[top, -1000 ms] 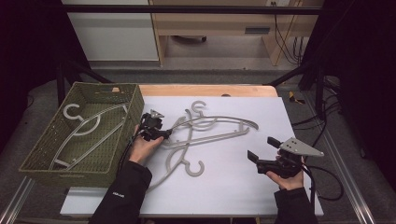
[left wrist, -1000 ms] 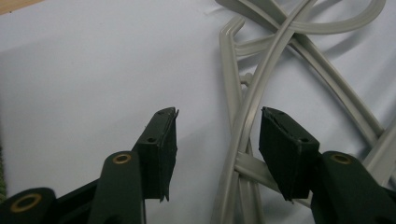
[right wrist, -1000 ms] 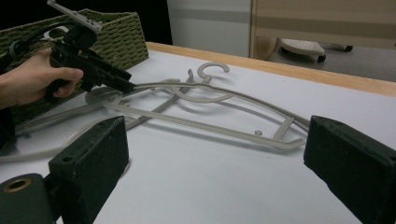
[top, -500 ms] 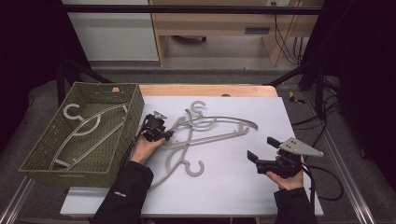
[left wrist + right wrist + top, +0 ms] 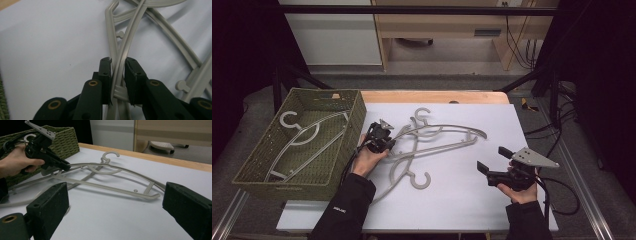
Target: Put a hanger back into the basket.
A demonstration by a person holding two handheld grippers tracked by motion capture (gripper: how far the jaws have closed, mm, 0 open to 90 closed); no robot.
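A tangle of grey plastic clothes hangers (image 5: pixel 432 142) is spread over the white table sheet (image 5: pixel 462 200), just beside a green woven basket (image 5: pixel 259 165) in which one hanger (image 5: pixel 304 140) is already laid, so the work in hand is judged to be the moving of hangers from the table into that basket. The left gripper (image 5: pixel 384 142) is set at the left end of the pile, next to the basket wall, where a short carry is offered. In the left gripper view its jaws have just been closing, and a curved arm of the top hanger (image 5: pixel 122 62) is seen pinched between the pads (image 5: pixel 105 75), with a second hanger's bar running close alongside; whether that bar is caught too cannot be told for certain. The end is probably chosen because the arm is thin there and lies free of the hooks. The left hand (image 5: pixel 367 160) is wrapped round the gripper body, the forearm brought in from below and angled toward the pile, the gripper held low and nearly level over the sheet. The right gripper (image 5: pixel 494 160) is rested well apart from the hangers at the right of the sheet, its jaws spread wide with nothing between them, pointed across at the pile, presumably kept ready to steady it.
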